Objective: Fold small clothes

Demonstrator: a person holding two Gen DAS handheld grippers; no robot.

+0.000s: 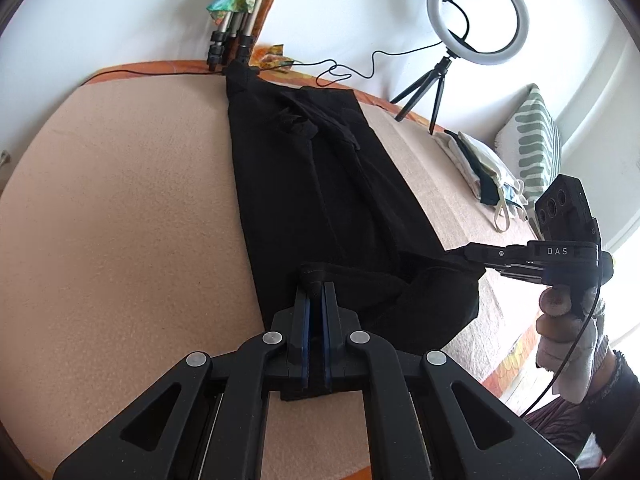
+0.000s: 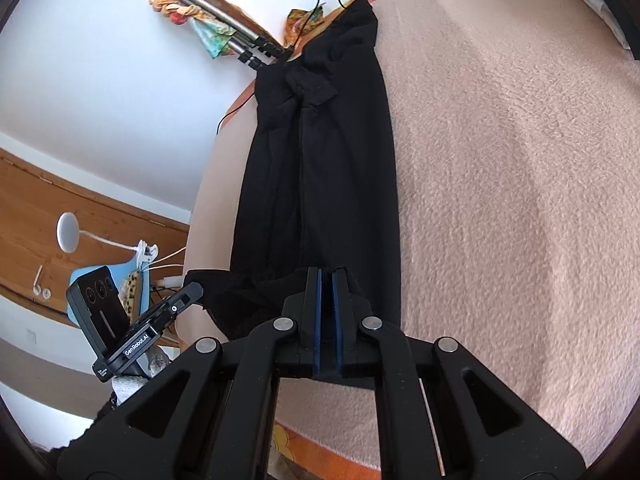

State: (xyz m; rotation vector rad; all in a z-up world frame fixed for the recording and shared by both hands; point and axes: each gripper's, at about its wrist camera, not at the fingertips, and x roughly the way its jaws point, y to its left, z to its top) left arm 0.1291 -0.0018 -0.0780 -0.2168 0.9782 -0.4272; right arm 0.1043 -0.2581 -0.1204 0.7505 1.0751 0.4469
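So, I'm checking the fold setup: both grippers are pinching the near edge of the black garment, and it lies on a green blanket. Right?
Not quite: the blanket is pinkish beige, not green, as the right wrist view shows. The rest holds: the left gripper and right gripper are both shut on the near edge of the black garment.

**Black on peach**

The long black cloth garment lies on a peach-pink fuzzy blanket edged by an orange patterned sheet. Both tools are black with blue pads: left tool, right tool. A white ring light stands on a black tripod. The cushion is white with green stripes.
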